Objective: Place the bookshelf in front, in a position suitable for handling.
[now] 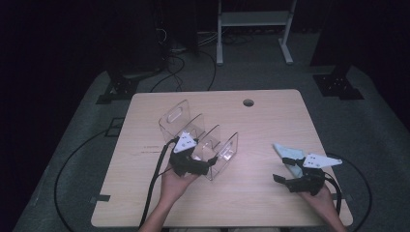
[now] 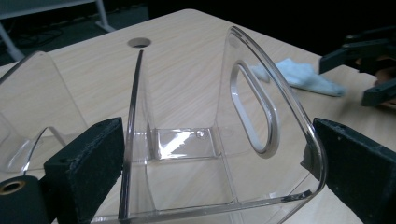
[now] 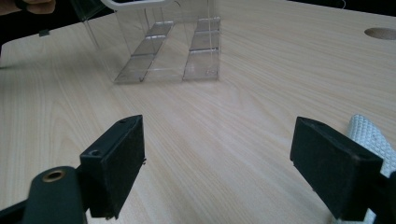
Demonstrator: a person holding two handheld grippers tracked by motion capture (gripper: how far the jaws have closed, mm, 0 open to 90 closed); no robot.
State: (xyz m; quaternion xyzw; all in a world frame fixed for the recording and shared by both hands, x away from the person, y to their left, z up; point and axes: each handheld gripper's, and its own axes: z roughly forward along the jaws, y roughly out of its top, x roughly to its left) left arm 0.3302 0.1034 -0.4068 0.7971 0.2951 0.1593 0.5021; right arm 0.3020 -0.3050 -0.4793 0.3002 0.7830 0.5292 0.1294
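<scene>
Left gripper (image 2: 210, 172): jaws are spread around the clear acrylic rack (image 2: 196, 140), mid-table.
Right gripper (image 3: 217, 163): jaws are held wide apart, nothing gripped, beside the blue cloth (image 1: 288, 153).

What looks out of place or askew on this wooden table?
Nothing looks damaged or spilled. The clear acrylic divider rack sits at an angle to the table's edges, with the left gripper open around its end. The crumpled light blue cloth lies beside the open right gripper.
</scene>
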